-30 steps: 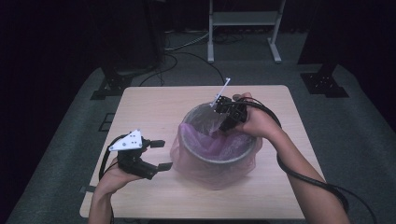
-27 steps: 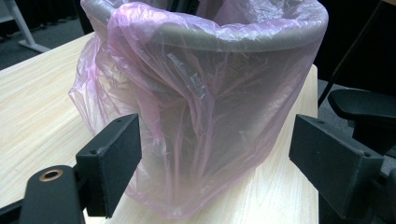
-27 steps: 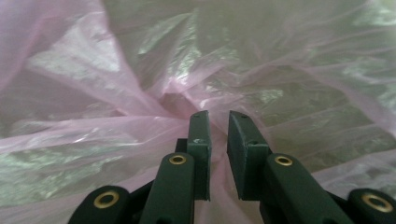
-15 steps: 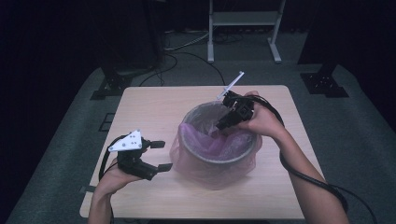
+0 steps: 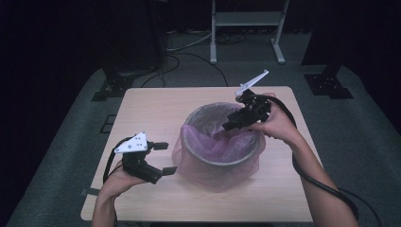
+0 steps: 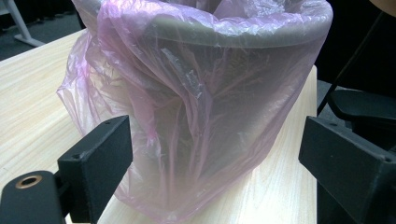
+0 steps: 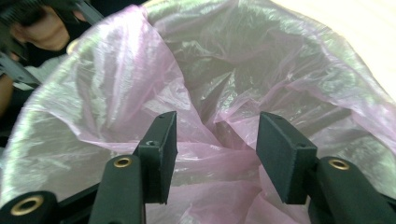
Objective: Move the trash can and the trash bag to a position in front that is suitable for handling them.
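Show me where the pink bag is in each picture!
High view: the pink bag sits mid-table, lining the grey bin and draped over its rim.
Left gripper view: it fills the middle, hanging down the bin's outside to the table.
Right gripper view: it spreads across the picture, seen from above into the bin.
Shared landmark: the light wooden table.

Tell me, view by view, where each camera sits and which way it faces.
High view: above the person's side, facing forward and down on the table; both forearms, left hand-held gripper, right hand-held gripper.
Left gripper view: rides low, facing the bin's bagged side; own jaws wide apart.
Right gripper view: looks down into the pink bag; own jaws apart, nothing pinched.
All share the bag-lined bin.
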### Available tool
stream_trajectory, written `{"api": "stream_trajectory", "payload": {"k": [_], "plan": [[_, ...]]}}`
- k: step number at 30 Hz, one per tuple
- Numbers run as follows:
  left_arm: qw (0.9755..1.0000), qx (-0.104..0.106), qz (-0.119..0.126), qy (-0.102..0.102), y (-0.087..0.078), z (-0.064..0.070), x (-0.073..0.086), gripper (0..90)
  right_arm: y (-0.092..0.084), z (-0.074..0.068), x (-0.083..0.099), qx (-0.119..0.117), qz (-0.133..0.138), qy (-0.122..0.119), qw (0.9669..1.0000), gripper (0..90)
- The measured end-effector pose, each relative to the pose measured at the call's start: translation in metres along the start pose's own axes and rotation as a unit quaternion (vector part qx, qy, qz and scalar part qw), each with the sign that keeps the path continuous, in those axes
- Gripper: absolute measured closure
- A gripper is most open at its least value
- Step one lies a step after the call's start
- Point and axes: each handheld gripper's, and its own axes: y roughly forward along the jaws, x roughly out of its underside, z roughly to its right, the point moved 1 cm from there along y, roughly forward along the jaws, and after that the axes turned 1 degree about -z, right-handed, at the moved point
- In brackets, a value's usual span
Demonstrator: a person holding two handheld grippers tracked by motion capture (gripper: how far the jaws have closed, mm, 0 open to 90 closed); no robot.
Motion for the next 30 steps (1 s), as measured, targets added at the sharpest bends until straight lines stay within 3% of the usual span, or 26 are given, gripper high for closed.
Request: {"api": "stream_trajectory", "payload": {"k": [5, 13, 18, 30], "plan": [[1.0, 0.001, -0.002, -0.002, 0.003, 0.0, 0.0, 8.5, -0.011, 0.003, 0.004, -0.005, 0.021, 0.005, 0.9998, 43.9], [1.0, 0.002, -0.006, -0.001, 0.005, 0.0, 0.001, 8.5, -0.026, 0.002, 0.009, 0.018, 0.059, 0.001, 0.9981, 38.3], [0.9999, 0.003, -0.008, -0.005, 0.006, -0.004, 0.004, 8.5, -0.037, 0.007, 0.014, 0.019, 0.082, 0.012, 0.9963, 35.6], [0.9999, -0.002, -0.008, -0.006, 0.004, -0.004, 0.004, 8.5, -0.05, 0.014, 0.026, 0.038, 0.102, 0.025, 0.9938, 30.2]]}}
